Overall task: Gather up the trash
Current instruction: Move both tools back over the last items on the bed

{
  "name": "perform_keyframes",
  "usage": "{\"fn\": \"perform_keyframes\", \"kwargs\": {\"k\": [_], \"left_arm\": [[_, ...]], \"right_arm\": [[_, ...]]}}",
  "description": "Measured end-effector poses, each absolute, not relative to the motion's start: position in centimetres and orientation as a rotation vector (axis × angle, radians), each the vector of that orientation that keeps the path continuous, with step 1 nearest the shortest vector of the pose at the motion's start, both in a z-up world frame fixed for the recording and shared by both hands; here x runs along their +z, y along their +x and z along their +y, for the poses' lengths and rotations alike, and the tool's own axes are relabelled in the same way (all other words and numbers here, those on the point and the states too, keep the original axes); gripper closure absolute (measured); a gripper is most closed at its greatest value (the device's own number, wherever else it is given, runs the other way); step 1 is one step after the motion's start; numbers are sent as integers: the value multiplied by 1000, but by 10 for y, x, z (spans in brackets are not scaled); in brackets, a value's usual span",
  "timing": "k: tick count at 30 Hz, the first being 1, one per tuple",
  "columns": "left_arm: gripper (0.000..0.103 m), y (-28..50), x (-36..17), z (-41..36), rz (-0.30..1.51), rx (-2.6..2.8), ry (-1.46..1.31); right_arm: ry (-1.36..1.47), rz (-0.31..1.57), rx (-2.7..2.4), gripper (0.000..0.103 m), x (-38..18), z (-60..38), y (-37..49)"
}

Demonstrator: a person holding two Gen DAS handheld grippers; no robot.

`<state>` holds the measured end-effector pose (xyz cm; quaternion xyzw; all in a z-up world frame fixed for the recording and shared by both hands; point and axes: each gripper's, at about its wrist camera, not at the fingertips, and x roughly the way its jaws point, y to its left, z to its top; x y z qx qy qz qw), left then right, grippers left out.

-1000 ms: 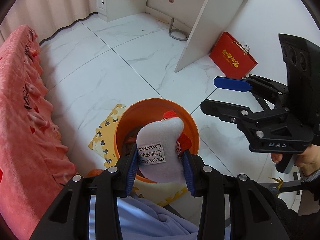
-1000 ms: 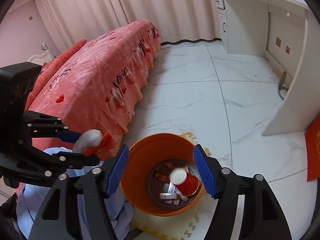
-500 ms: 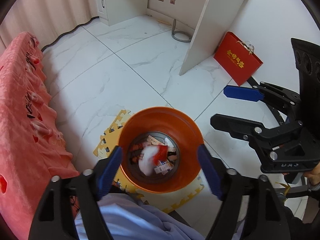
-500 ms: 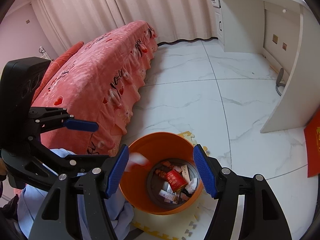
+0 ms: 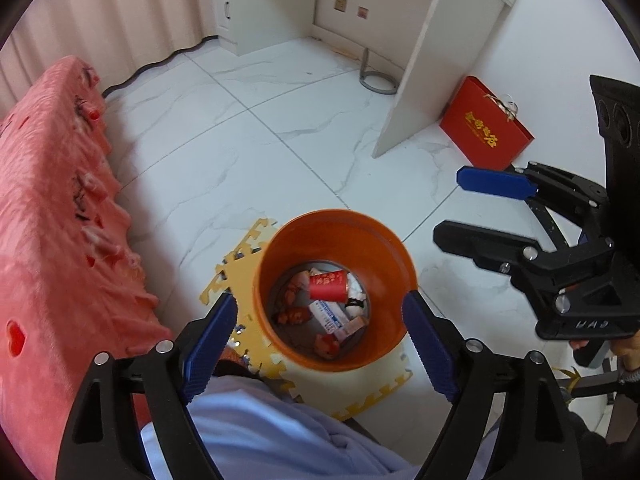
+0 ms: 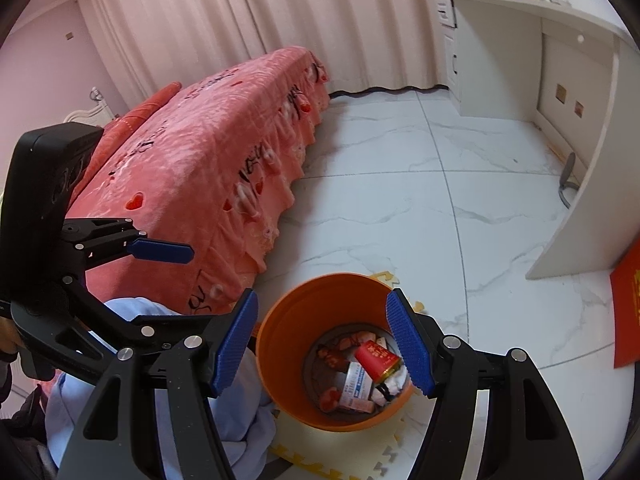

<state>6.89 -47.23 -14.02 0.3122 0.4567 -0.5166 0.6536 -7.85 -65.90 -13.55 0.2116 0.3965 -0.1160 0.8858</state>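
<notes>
**Trash lies in an orange bucket beneath 2 empty grippers**

Trash [image 5: 328, 304] sits at the bottom of a round orange bucket [image 5: 340, 228] standing on white marble-look floor tiles [image 5: 256, 128]. Among the pieces are a red can [image 5: 327, 285] lying on its side on top of the heap, a white box with blue print [image 5: 327, 314], and several small red and white scraps. The bucket stands on yellow foam puzzle mats [image 5: 236, 264] and is just beside a bed draped in a pink cover [image 5: 52, 216].

Seen from the left wrist, the left gripper [image 5: 320, 332] points down at the bucket. Its blue-padded jaws are opening, spread to either side of the bucket's mouth, with nothing between them but the view down into the bucket. The right gripper [image 5: 464, 208] appears at the right of this view, held by a hand [image 5: 628, 354], its jaws apart and empty.

Seen from the right wrist, the right gripper [image 6: 322, 340] also looks down over the bucket [image 6: 288, 344], jaws spread and holding nothing. The left gripper [image 6: 160, 280] shows at the left, above pale blue fabric [image 6: 240, 432].

A red gift bag [image 5: 486, 128] leans by the wall next to a white desk [image 5: 416, 72]. Pale curtains [image 6: 280, 20] hang behind the bed.
</notes>
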Motion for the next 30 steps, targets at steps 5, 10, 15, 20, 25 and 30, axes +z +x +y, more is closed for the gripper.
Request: {"fn": "perform_keyframes", "kwargs": {"k": [5, 10, 15, 20, 25, 30], "left_arm": [[18, 77, -129, -441, 1023, -1097, 669], [14, 83, -115, -400, 1006, -1024, 607], [14, 88, -101, -347, 1001, -928, 525], [14, 89, -88, -300, 992, -828, 467], [14, 90, -78, -240, 981, -723, 408], [14, 90, -76, -184, 990, -615, 347]], "right_arm": [[422, 812, -191, 34, -120, -638, -67], [388, 794, -106, 31, -102, -603, -49], [336, 792, 9, 31, -85, -557, -25], [258, 801, 151, 30, -71, -500, 3], [164, 812, 289, 27, -59, -436, 30], [79, 819, 426, 27, -54, -373, 52]]}}
